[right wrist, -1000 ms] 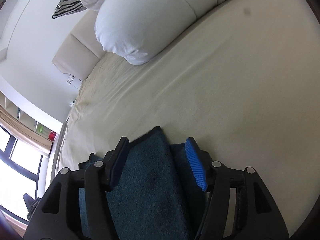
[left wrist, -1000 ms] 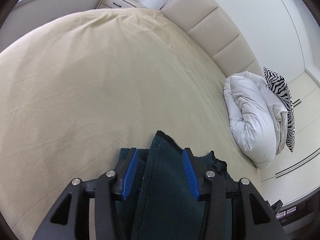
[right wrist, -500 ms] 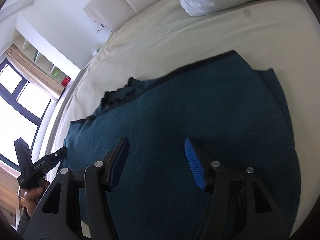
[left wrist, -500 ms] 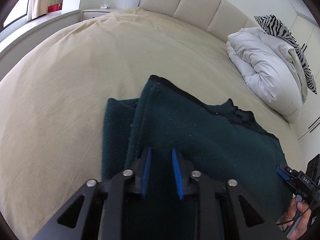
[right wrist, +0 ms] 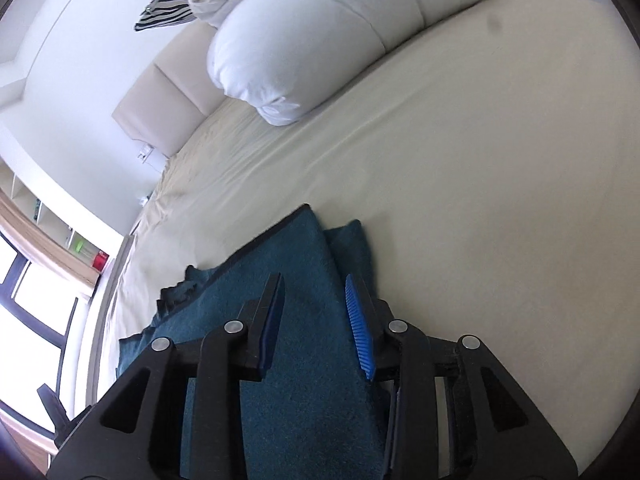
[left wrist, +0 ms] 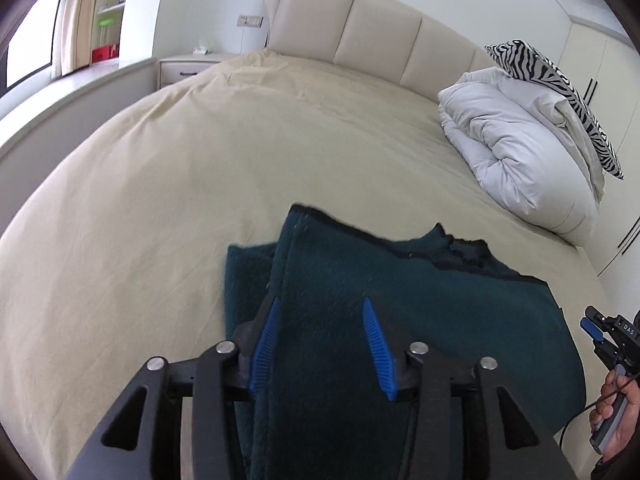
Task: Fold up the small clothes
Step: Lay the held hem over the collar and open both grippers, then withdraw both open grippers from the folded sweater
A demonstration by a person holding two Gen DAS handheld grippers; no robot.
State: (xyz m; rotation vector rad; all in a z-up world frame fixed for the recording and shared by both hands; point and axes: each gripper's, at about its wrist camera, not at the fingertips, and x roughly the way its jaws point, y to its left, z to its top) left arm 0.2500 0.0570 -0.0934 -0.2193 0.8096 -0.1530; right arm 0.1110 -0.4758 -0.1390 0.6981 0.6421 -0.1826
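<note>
A dark teal knit garment (left wrist: 400,300) lies folded on the beige bed sheet (left wrist: 180,180). Its dark-edged hem runs along the far side, and a lower layer sticks out at the left. My left gripper (left wrist: 322,312) is open above the garment's left part, jaws apart and holding nothing. In the right wrist view the same garment (right wrist: 296,280) lies under my right gripper (right wrist: 314,292), which is open over its right edge. The right gripper also shows at the far right of the left wrist view (left wrist: 600,332), held in a hand.
A rolled white duvet (left wrist: 520,152) and a zebra-print pillow (left wrist: 560,88) lie at the bed's right side by the padded headboard (left wrist: 360,24). A nightstand (left wrist: 188,68) stands at the far left. A window and shelves are on the left wall.
My left gripper has opened its jaws wider and let go of the garment. The right gripper has dropped closer to the garment's right edge. The garment lies flat.
</note>
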